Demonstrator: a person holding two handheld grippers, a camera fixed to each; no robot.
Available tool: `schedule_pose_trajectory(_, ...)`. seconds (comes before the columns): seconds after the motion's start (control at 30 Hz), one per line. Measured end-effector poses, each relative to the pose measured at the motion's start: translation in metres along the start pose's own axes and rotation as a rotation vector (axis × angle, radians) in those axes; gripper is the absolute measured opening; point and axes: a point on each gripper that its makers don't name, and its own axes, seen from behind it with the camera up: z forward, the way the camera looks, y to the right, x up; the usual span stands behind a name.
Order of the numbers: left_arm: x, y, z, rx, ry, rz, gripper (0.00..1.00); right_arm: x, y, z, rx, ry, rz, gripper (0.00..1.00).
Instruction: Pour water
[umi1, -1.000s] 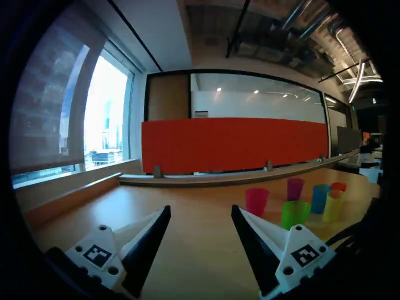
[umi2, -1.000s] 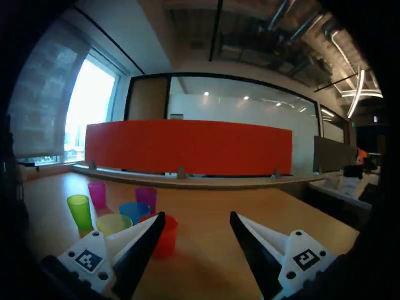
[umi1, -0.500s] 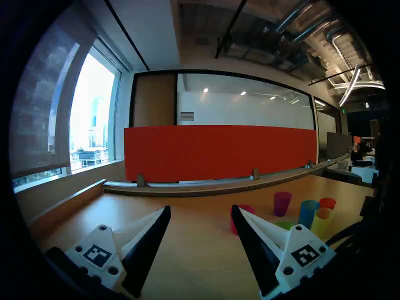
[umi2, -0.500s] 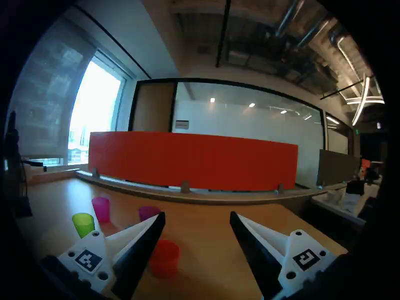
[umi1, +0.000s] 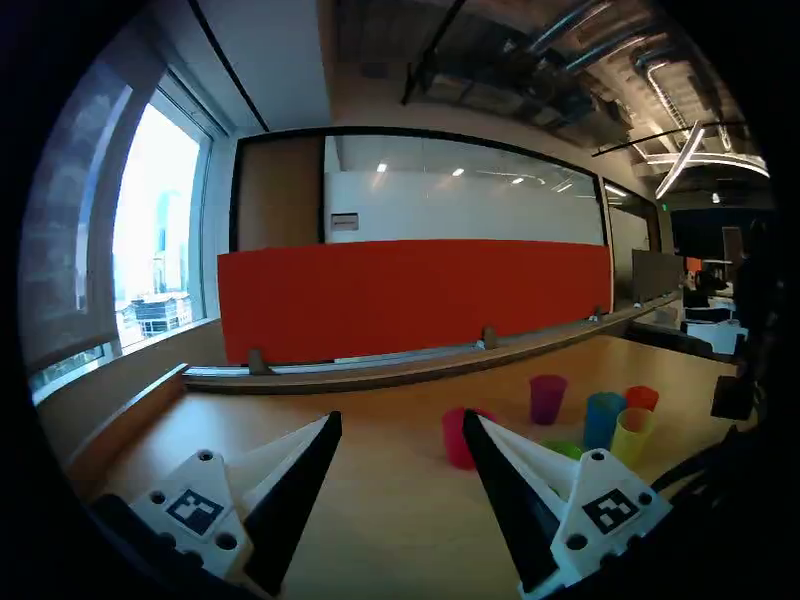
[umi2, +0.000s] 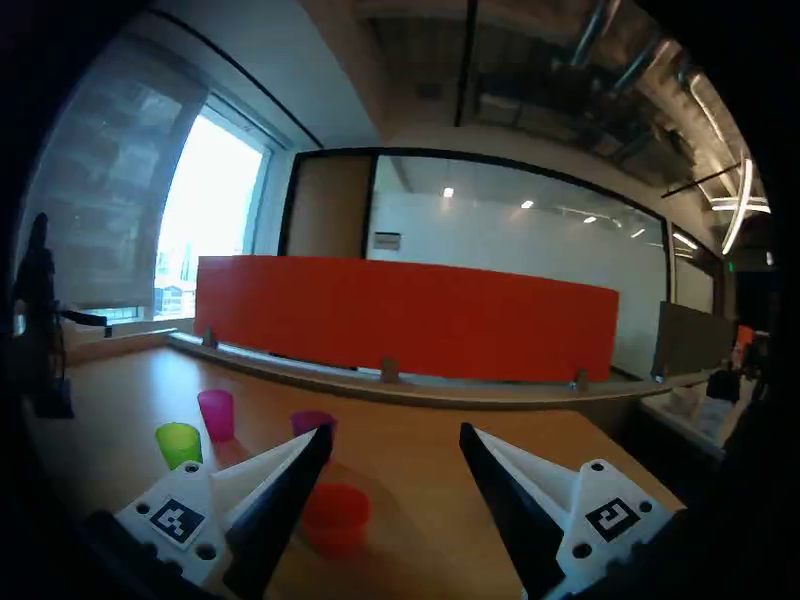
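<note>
Several coloured plastic cups stand on a wooden table (umi1: 395, 520). In the left gripper view a pink cup (umi1: 457, 438) stands just beyond the right fingertip, with purple (umi1: 547, 398), blue (umi1: 603, 420), orange (umi1: 641, 397) and yellow (umi1: 630, 437) cups farther right. A green cup (umi1: 561, 449) peeks out behind that finger. My left gripper (umi1: 400, 418) is open and holds nothing. In the right gripper view a red cup (umi2: 336, 515) stands beside the left finger, past it green (umi2: 178, 443), magenta (umi2: 215, 414) and purple (umi2: 309, 421) cups. My right gripper (umi2: 395, 430) is open and holds nothing.
A red divider panel (umi1: 415, 295) runs along the table's far edge, with a glass wall behind it. Windows (umi1: 150, 250) line the left side. A dark upright object (umi2: 40, 345) stands at the table's left edge in the right gripper view. More desks lie at the far right.
In the left gripper view the cups slid leftward, the pink one now beside the right fingertip. In the right gripper view the cups dropped lower and the blue and yellow ones went behind the left finger.
</note>
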Motion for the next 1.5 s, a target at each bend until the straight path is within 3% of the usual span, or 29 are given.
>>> schedule_pose_trajectory(0.4,-0.004,0.011,0.017,-0.112,-0.069,0.042,0.90,0.003,-0.022,0.005,0.167,-0.075,-0.065,1.00)
schedule_pose_trajectory(0.8,-0.027,0.051,0.026,-0.300,-0.177,0.103,0.90,-0.002,-0.035,0.014,0.300,-0.184,-0.125,1.00)
schedule_pose_trajectory(1.1,-0.041,0.069,0.030,-0.385,-0.230,0.137,0.90,-0.013,-0.045,0.017,0.387,-0.242,-0.190,1.00)
schedule_pose_trajectory(1.5,-0.055,0.093,0.036,-0.490,-0.289,0.177,0.90,-0.032,-0.049,0.034,0.445,-0.353,-0.172,1.00)
